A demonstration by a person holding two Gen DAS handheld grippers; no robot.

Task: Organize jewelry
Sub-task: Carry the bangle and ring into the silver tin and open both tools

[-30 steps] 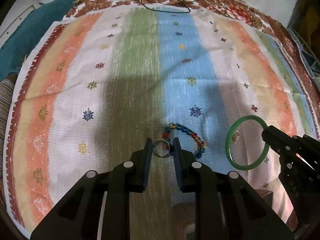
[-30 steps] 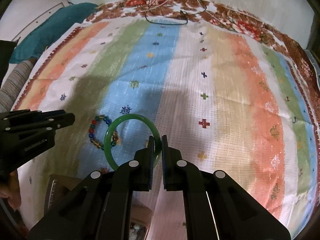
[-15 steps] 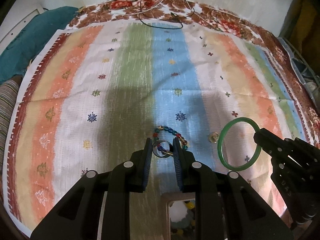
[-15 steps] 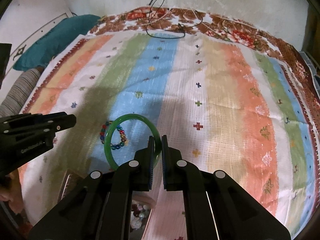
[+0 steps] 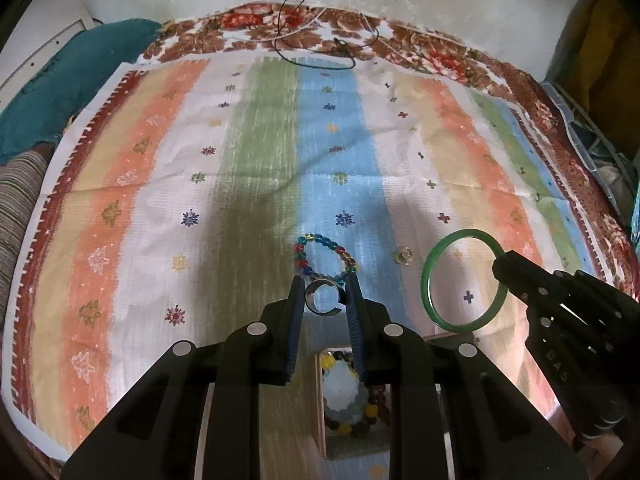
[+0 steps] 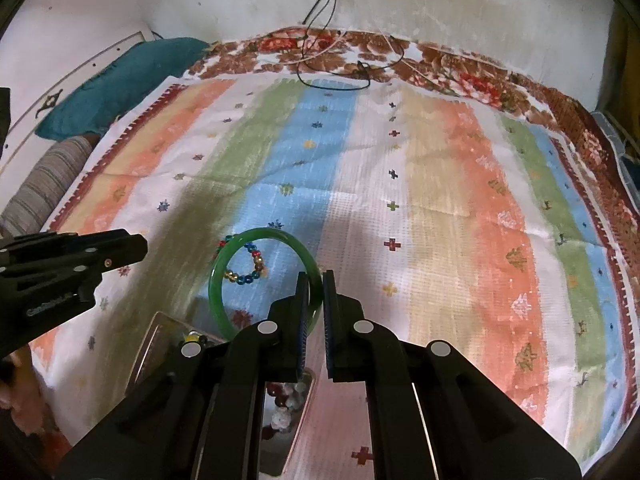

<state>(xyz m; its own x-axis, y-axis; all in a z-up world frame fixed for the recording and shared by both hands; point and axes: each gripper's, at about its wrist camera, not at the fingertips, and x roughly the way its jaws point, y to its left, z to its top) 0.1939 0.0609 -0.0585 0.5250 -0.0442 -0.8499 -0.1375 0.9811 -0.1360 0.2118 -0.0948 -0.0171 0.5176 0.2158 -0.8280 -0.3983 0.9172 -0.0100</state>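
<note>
The left gripper (image 5: 325, 300) has its jaws narrowed on a small silver open-band ring (image 5: 322, 298), pinched between the blue pads and held in the air. A second ago the ring read as a closed loop; now its gap shows, turned toward the upper right. The right gripper (image 6: 316, 308) has its jaws nearly closed on the rim of a green bangle (image 6: 224, 272), which stands upright off the striped cloth (image 5: 256, 152).

Both grippers sit further back than a second ago. The open jewelry box (image 5: 352, 396), barely visible then, now shows plainly under the left gripper, with yellow, brown and pale beads inside. In the right wrist view the box (image 6: 160, 336) lies just below and left of the bangle.

The multicoloured bead bracelet (image 5: 324, 256) remains flat on the blue stripe, just beyond the left jaws, and a small gold-toned piece (image 5: 403, 255) lies on the cloth between it and the bangle (image 5: 460, 280). The bangle hung over that piece a second ago; now it is clear to its right.

Black and white cables (image 5: 320, 36) lie at the far edge of the bed.
</note>
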